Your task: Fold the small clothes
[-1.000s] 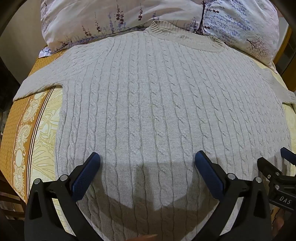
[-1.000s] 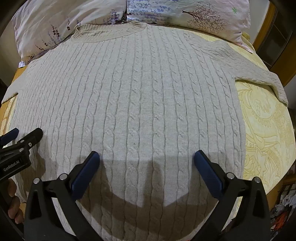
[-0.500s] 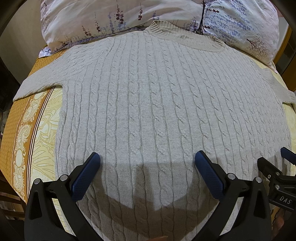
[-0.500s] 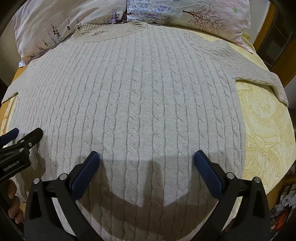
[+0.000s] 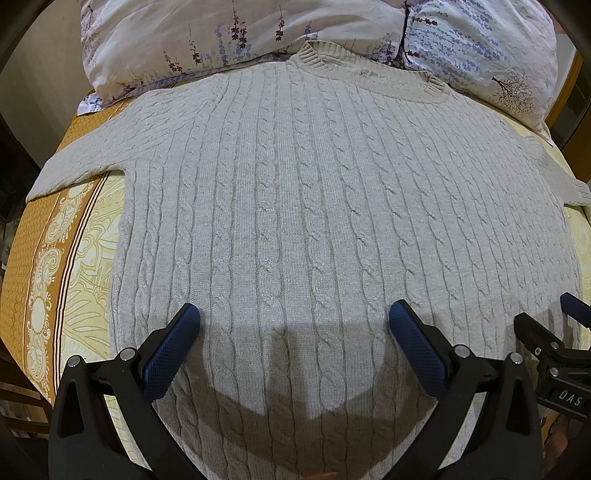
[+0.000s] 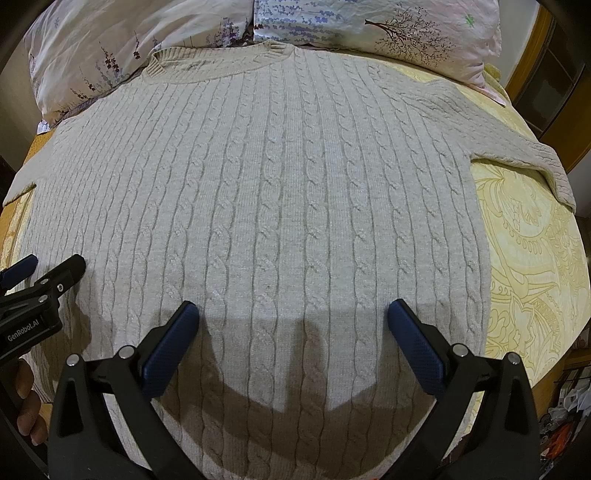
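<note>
While the sweater (image 5: 314,221) lies flat and face up on the bed (image 6: 528,258), both sleeves are spread out to the sides and the ribbed collar (image 5: 369,74) touches the two floral pillows (image 5: 229,33) at the far end. It is a pale grey cable knit, smooth across the body. The bedspread is yellow with a scrolled pattern and an orange border (image 5: 26,266) along the left side.

The left hand-held gripper (image 5: 294,323) hovers over the near part of the sweater, left of centre, its blue pads (image 5: 173,350) spread wide with nothing between them. The right hand-held gripper (image 6: 293,320) hovers over the near right part, equally wide and holding nothing. Each casts a shadow on the knit just below. They sit side by side, near each other but apart; each shows at the edge of the other's view. A person's fingers (image 6: 27,402) show at the lower left of the right wrist view, behind the left tool.
</note>
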